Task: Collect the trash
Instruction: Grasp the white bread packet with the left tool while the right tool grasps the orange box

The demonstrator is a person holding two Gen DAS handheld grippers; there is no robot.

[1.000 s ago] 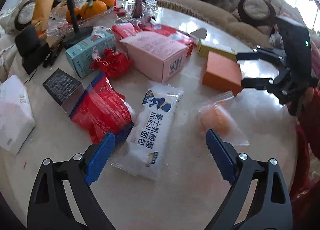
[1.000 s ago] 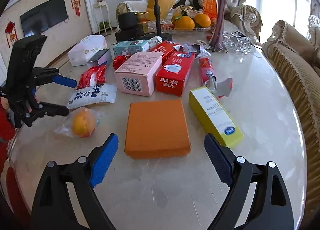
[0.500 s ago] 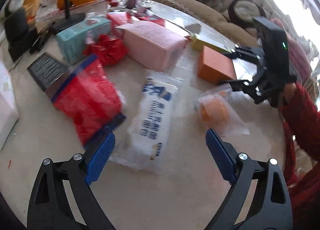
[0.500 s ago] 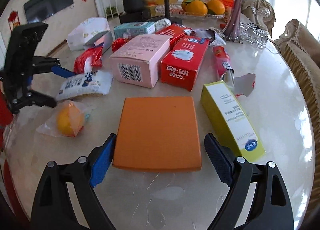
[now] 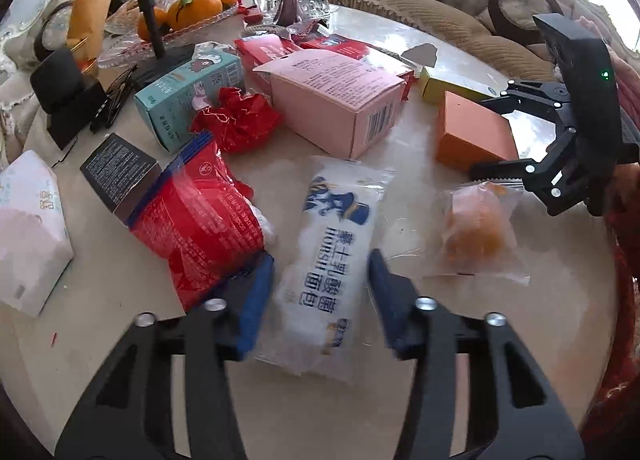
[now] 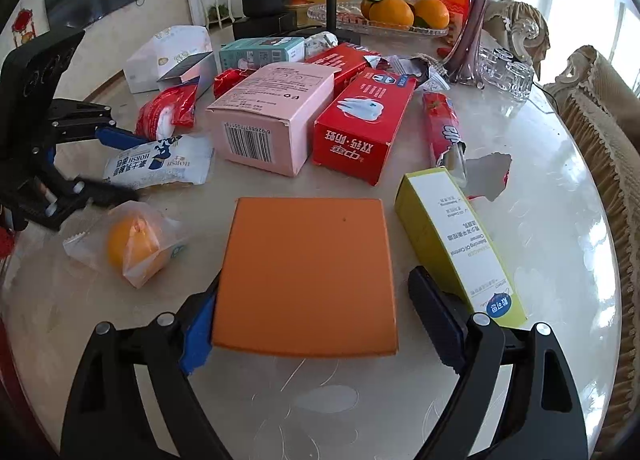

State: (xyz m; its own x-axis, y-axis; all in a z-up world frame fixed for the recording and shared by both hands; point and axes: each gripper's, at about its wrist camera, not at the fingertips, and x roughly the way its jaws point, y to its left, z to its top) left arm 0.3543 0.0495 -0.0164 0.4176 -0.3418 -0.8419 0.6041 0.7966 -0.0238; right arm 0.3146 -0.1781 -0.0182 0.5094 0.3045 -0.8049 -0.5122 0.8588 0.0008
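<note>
My left gripper (image 5: 320, 292) has its blue pads closing on both sides of a white bread wrapper (image 5: 336, 256) with blue print, lying on the marble table (image 5: 280, 400). The pads are at its edges; the wrapper still rests on the table. It also shows in the right wrist view (image 6: 160, 164). My right gripper (image 6: 320, 320) is open with its fingers on either side of a flat orange box (image 6: 308, 276), also seen in the left wrist view (image 5: 472, 132). A clear bag with an orange bun (image 6: 132, 248) lies between the two.
Around lie a pink box (image 5: 336, 100), red toothpaste box (image 6: 360, 128), yellow-green box (image 6: 456, 244), red snack bag (image 5: 200, 216), teal box (image 5: 184, 100), black box (image 5: 116, 172), tissue pack (image 5: 28, 228), fruit tray (image 6: 384, 20), vase (image 6: 472, 20). A sofa (image 6: 600, 120) borders the right.
My left gripper has moved onto the white wrapper and narrowed around it. My right gripper has advanced so its fingers straddle the orange box.
</note>
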